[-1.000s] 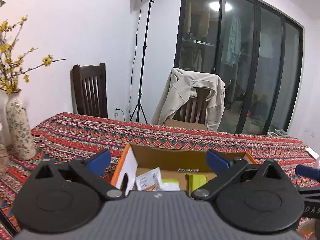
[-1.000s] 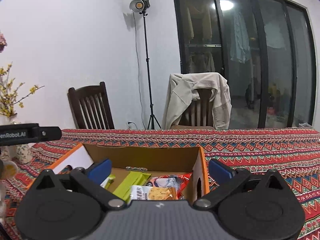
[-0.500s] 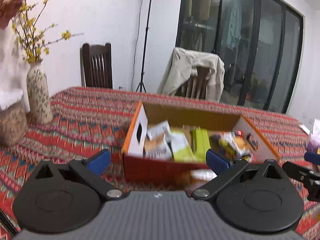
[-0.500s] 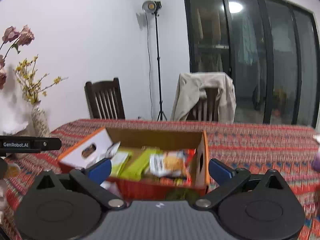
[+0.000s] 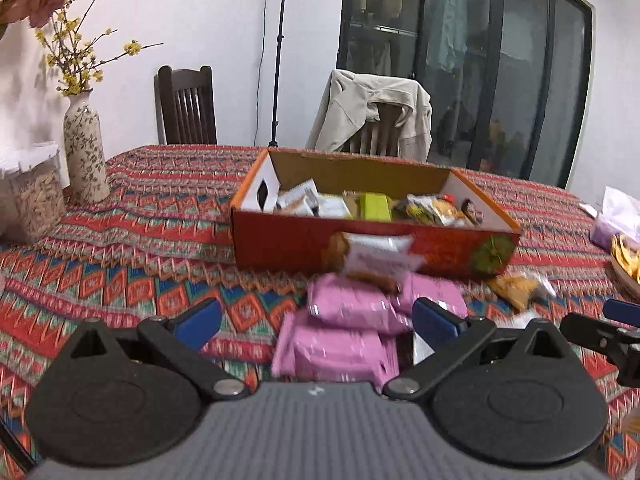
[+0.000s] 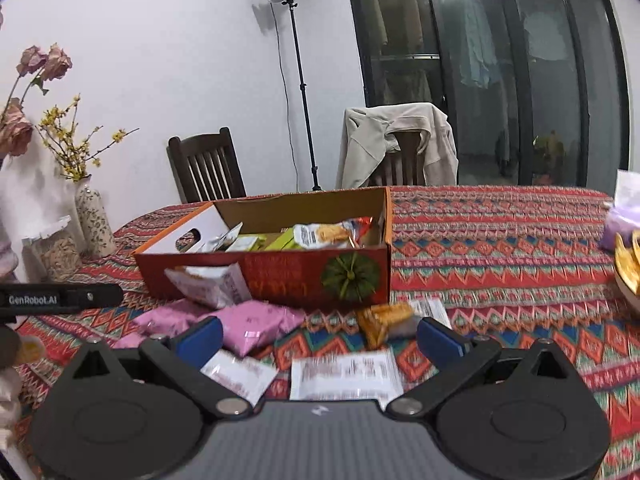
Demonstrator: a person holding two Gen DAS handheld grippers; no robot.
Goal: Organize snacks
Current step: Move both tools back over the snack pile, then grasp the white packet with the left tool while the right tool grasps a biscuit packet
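Note:
An orange cardboard box (image 5: 304, 240) (image 6: 288, 276) holding several snack packets stands on the patterned tablecloth. In front of it lie pink packets (image 5: 344, 320) (image 6: 256, 322), a white cracker packet (image 5: 376, 256) (image 6: 212, 282) leaning on the box, a small orange snack (image 5: 516, 286) (image 6: 384, 318) and flat white packets (image 6: 344, 374). My left gripper (image 5: 316, 322) is open and empty, above the pink packets. My right gripper (image 6: 320, 338) is open and empty, above the white packets.
A floral vase (image 5: 84, 152) and a jar of seeds (image 5: 38, 200) stand at the left. A bowl of chips (image 6: 628, 268) and a purple tissue pack (image 5: 616, 220) sit at the right. Two chairs (image 6: 204, 168) stand behind the table.
Both grippers have pulled back and risen from the box. The loose packets in front of the box have come into view. Both stay open.

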